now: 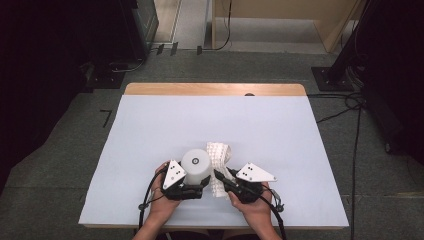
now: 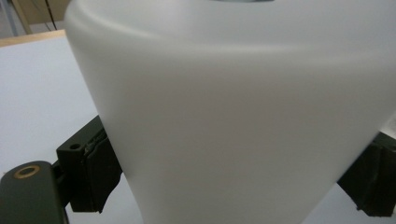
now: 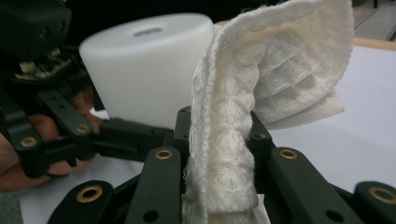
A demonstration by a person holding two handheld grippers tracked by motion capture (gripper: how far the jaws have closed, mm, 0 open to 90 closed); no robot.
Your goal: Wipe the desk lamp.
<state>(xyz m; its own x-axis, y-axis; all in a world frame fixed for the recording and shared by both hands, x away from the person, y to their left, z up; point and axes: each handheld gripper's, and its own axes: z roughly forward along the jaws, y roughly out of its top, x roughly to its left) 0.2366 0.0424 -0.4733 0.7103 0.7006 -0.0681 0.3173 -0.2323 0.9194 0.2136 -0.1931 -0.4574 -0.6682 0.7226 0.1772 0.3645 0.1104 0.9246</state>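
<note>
A white cup (image 1: 195, 167), standing upside down, is seen in the lower middle of the high view on the pale worktop (image 1: 150, 130). It is clamped near its lower part by the left gripper (image 1: 192, 190), whose fingers (image 2: 91, 165) are pressed against its two sides in the left gripper view, spread as wide as the cup. Just to the right of the cup in the high view, a white quilted cloth (image 1: 219, 165) is held by the right gripper (image 1: 221, 180). In the right gripper view the cloth (image 3: 261, 107) is pinched between nearly closed fingers (image 3: 161, 182), rises from them and folds over toward the upper right of the frame. There the cup (image 3: 147, 70) stands at upper left, just beside the cloth; whether the two touch cannot be told.
</note>
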